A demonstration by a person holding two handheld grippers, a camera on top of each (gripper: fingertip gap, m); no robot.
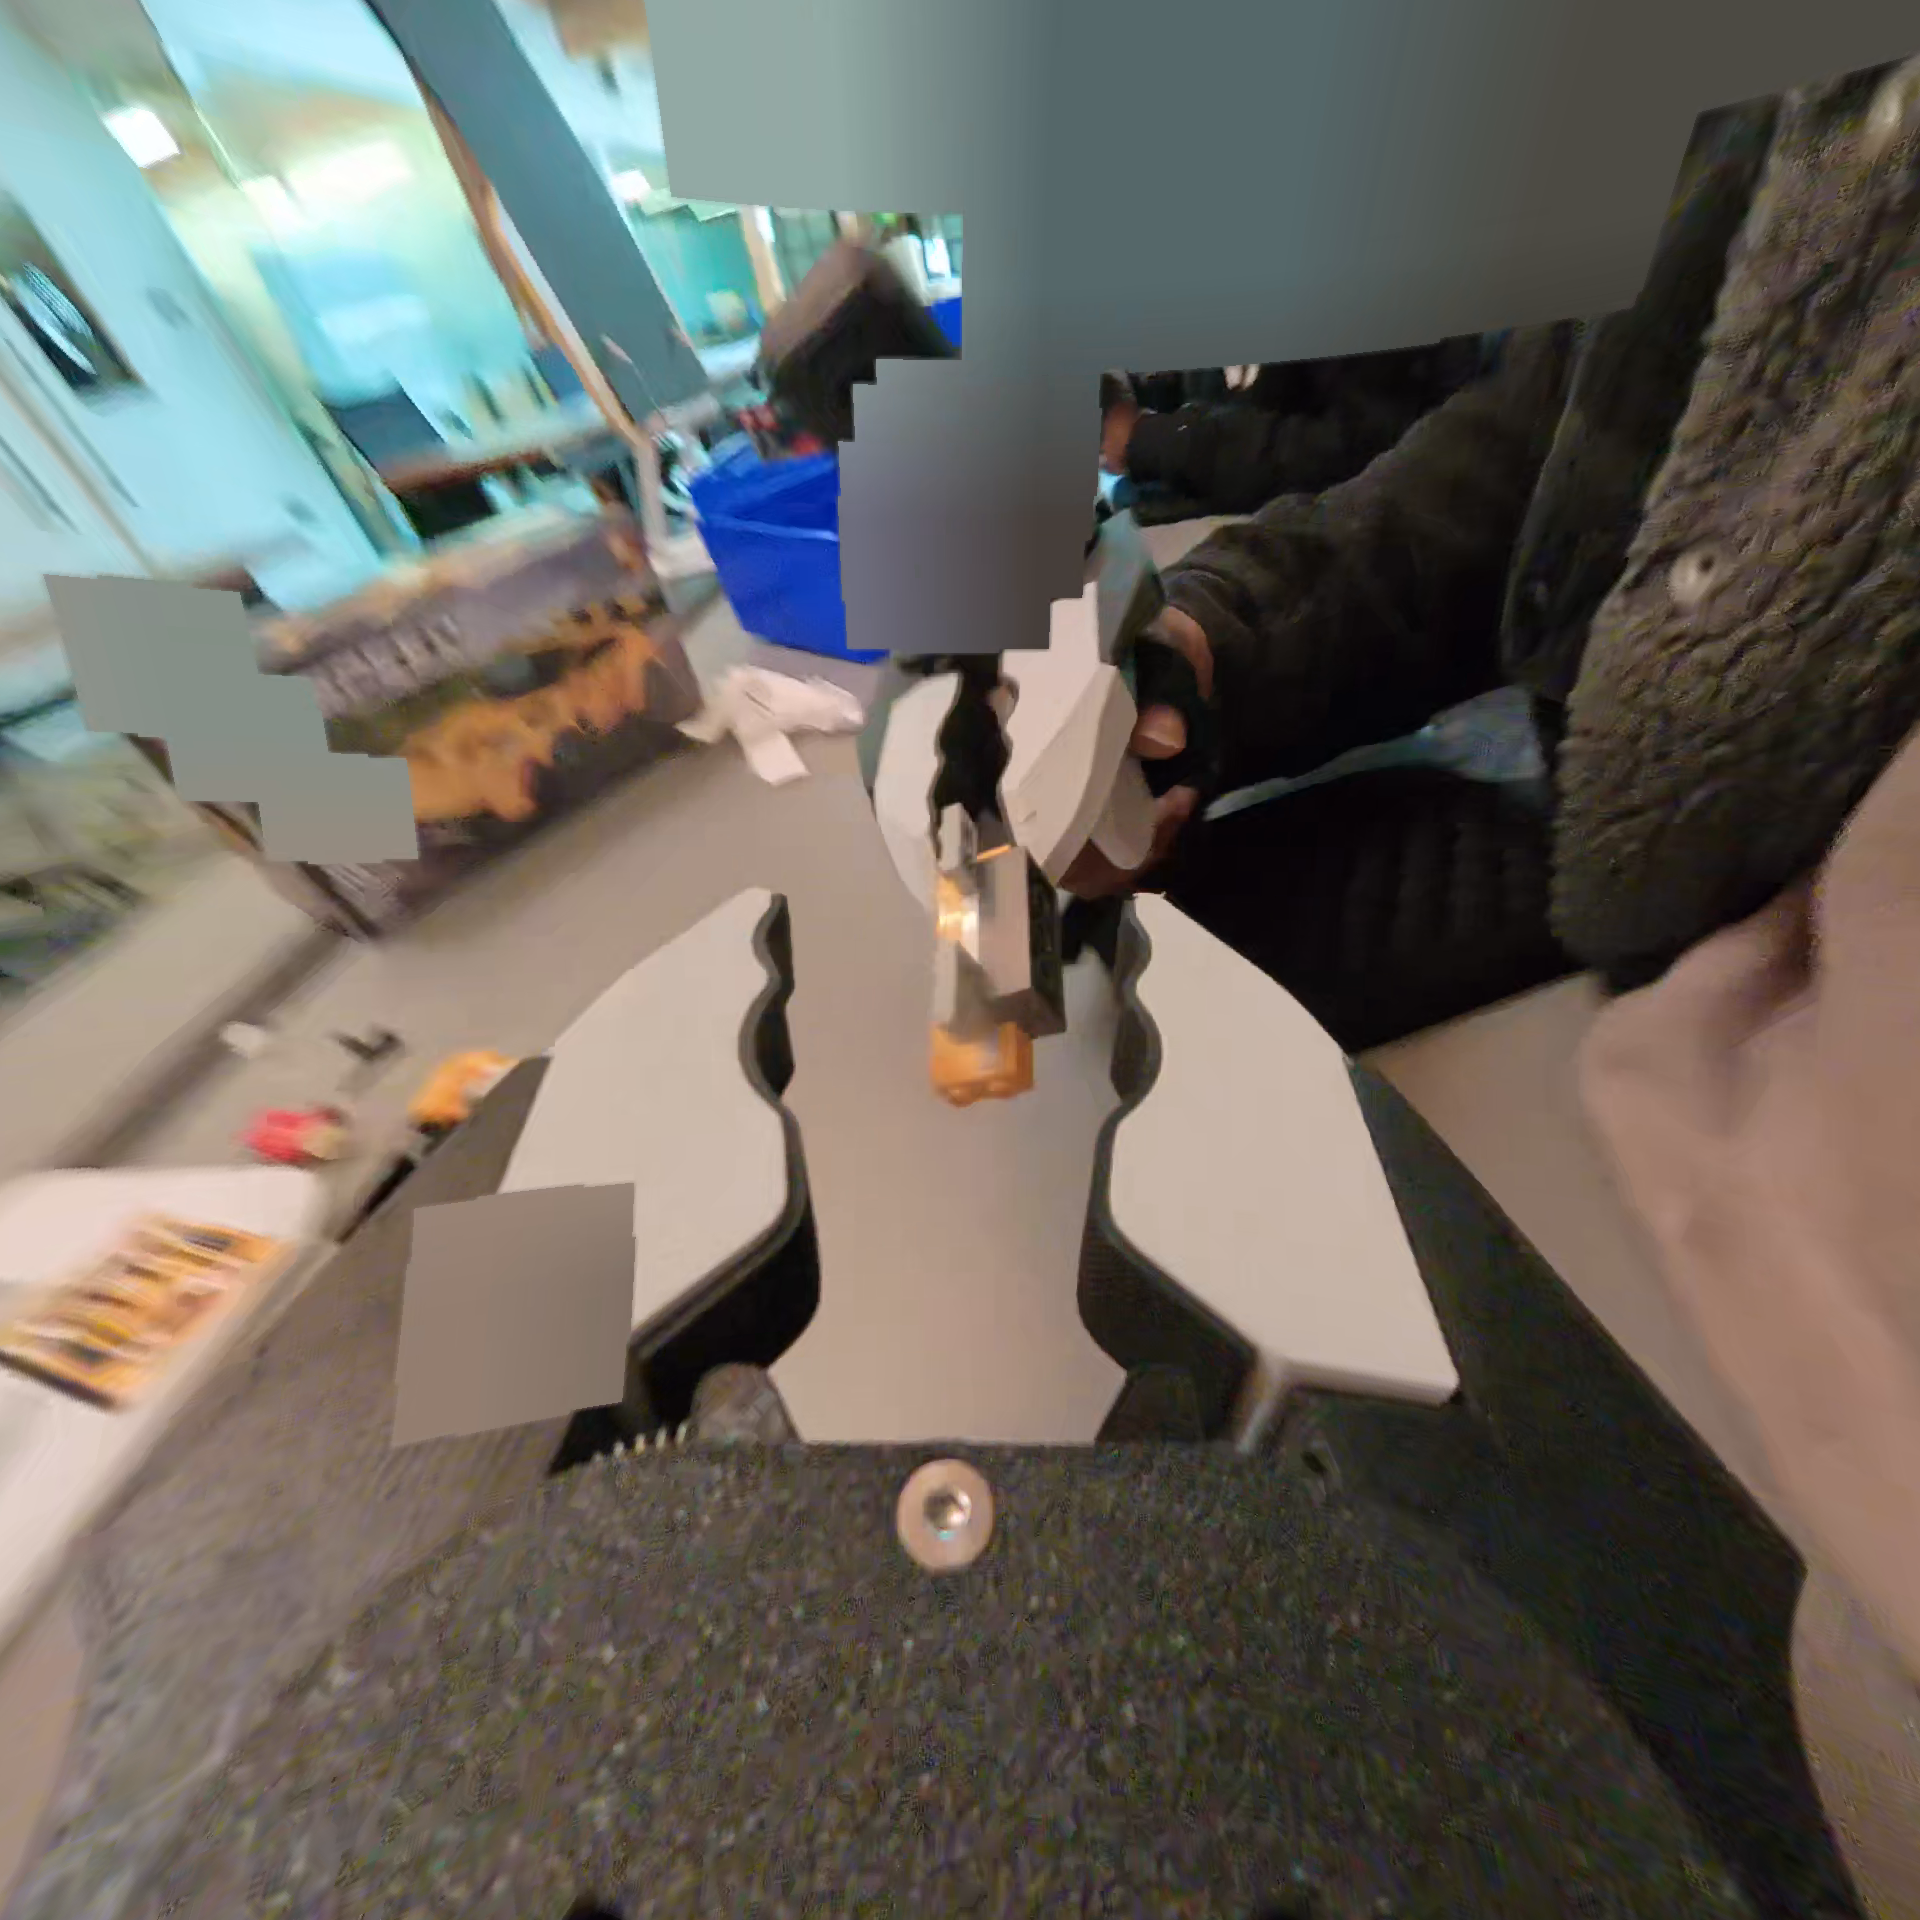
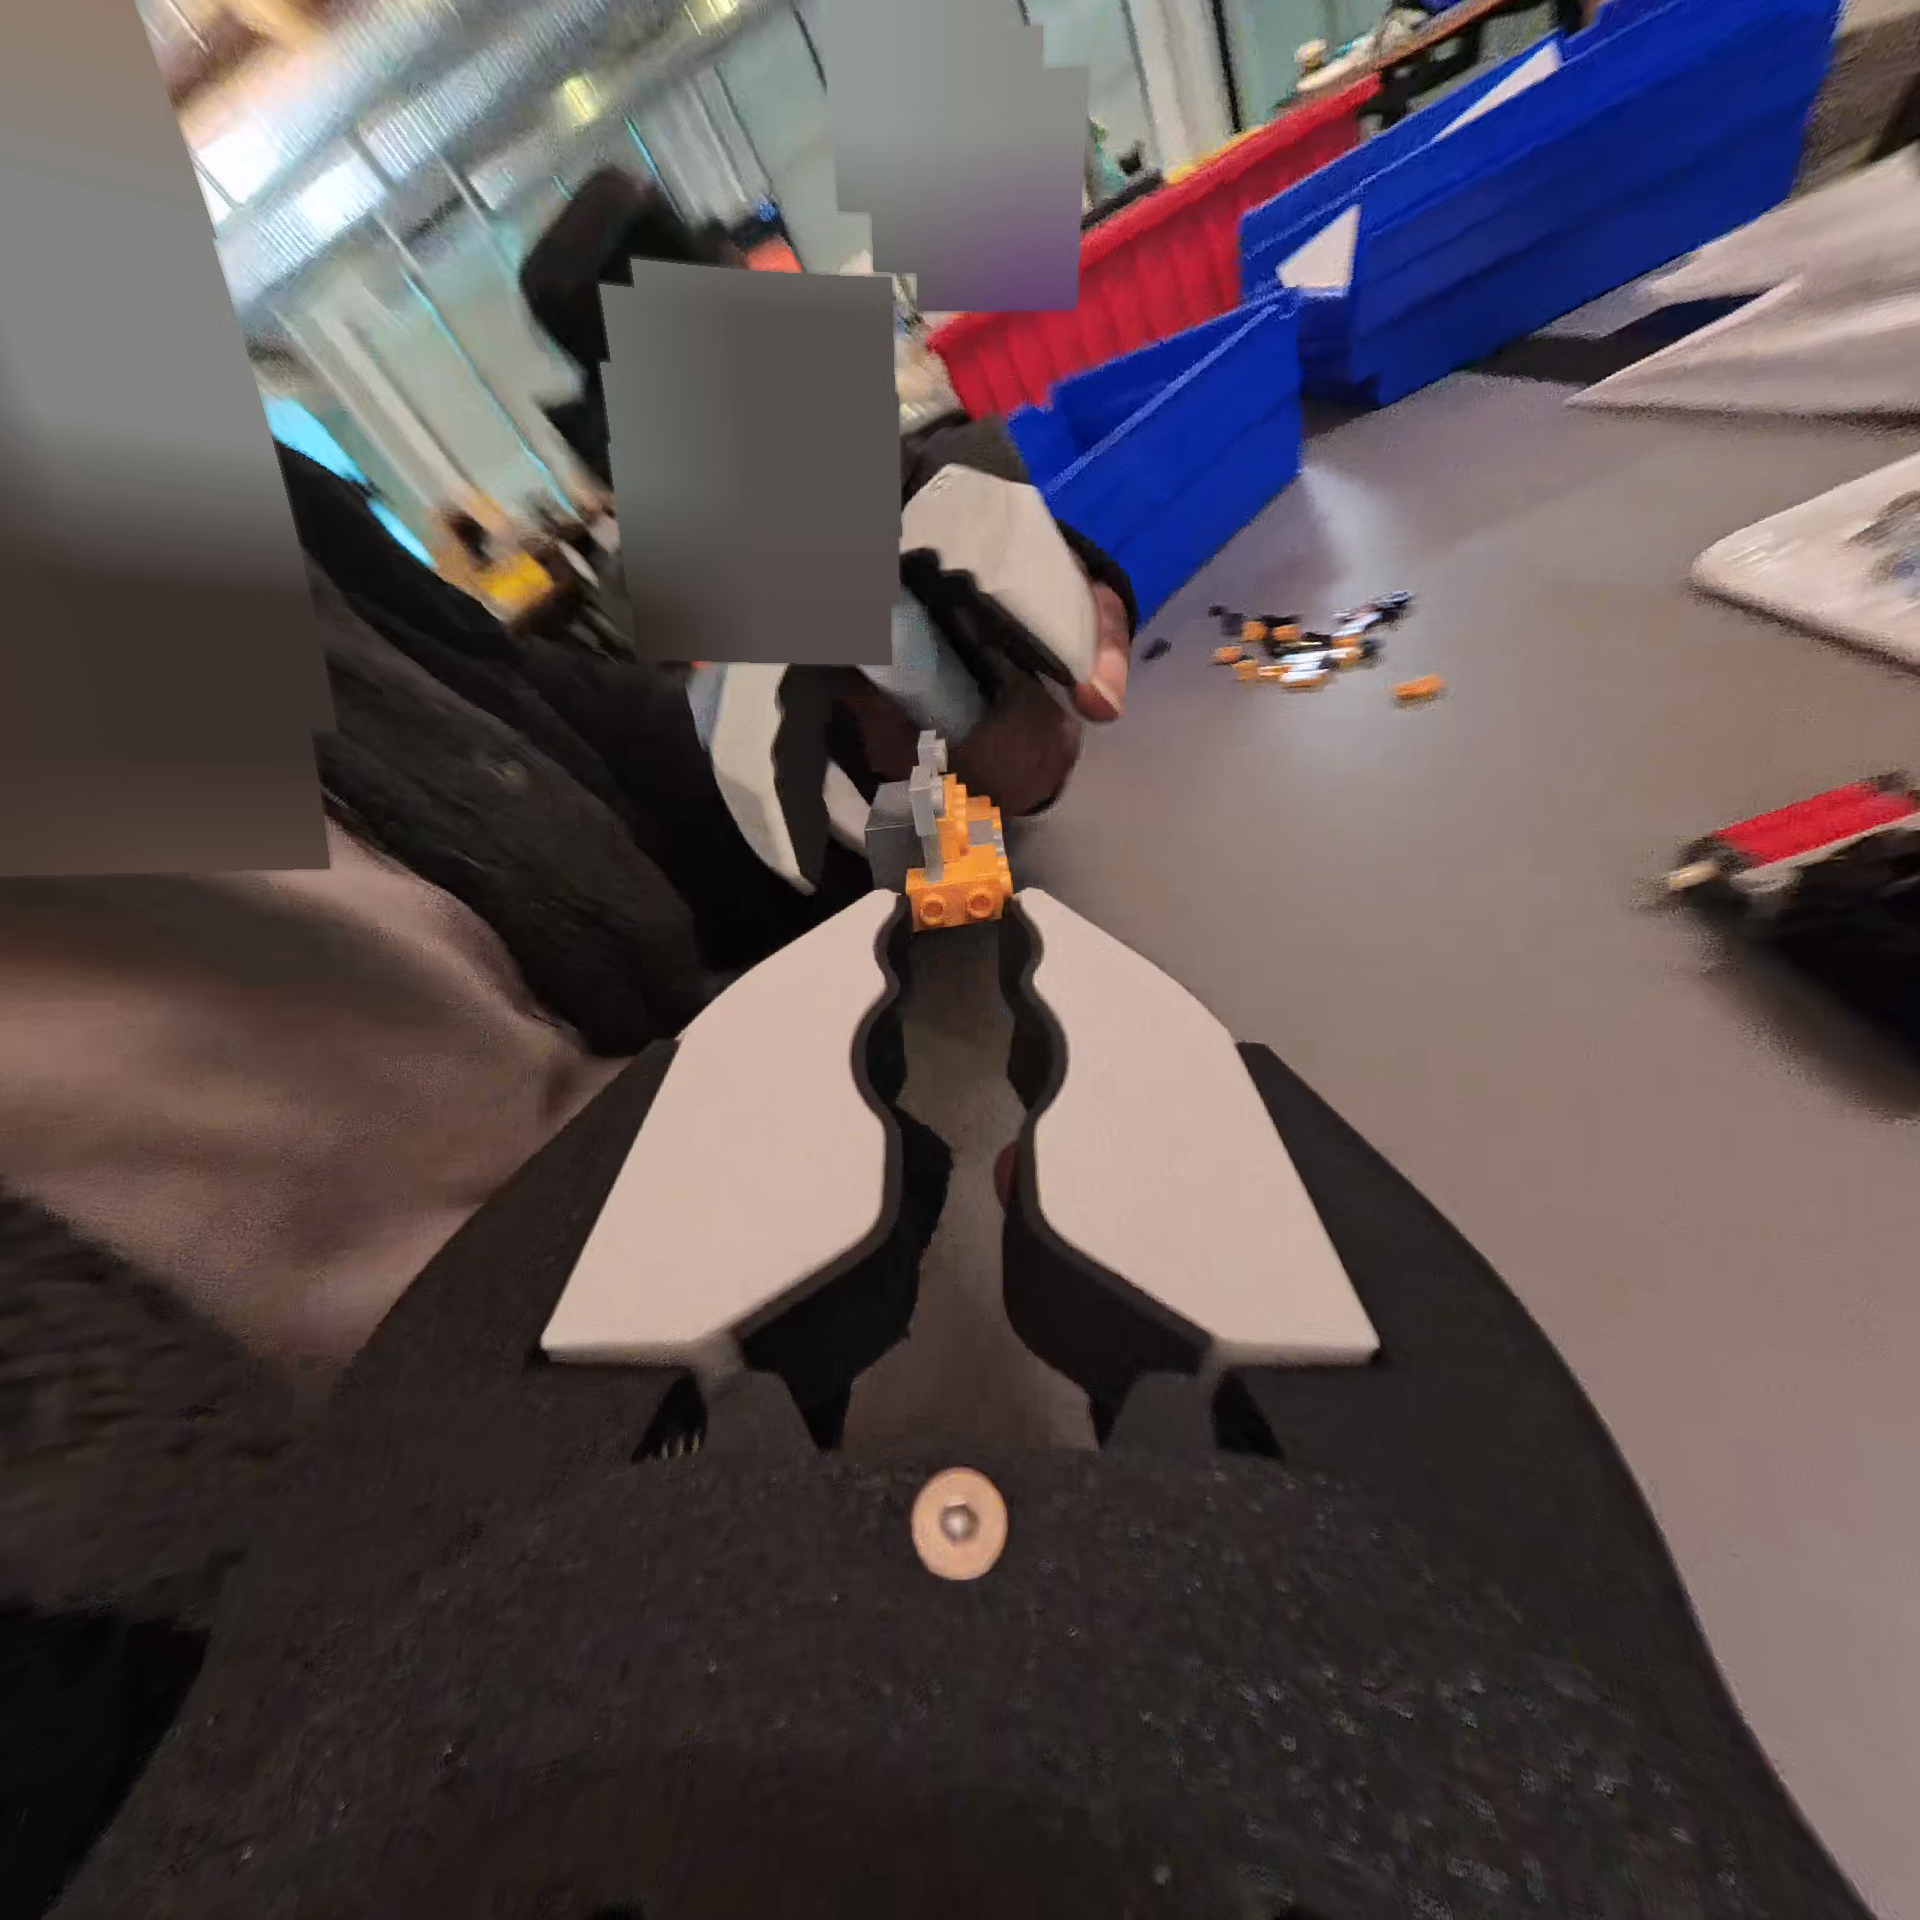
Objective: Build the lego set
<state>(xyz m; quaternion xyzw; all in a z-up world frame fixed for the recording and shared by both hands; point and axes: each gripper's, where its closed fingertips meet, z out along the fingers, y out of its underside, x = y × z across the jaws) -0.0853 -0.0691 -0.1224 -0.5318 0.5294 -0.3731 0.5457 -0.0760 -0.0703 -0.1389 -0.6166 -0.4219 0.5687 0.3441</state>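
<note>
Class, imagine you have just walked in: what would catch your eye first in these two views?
The small orange and grey lego assembly stands out, pinched at the tips of the right gripper. Facing it, the left gripper hangs wide open. On the grey table, farther right in the right wrist view, lie scattered orange and black loose pieces beside bright blue bins.

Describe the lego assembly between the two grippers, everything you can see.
The lego assembly is a small, narrow stack of plastic bricks. It is orange with round studs at one end, with light grey pieces along it and a dark grey block on one side. The right gripper pinches it at one end. The left gripper stands open around the other end without touching it.
</note>
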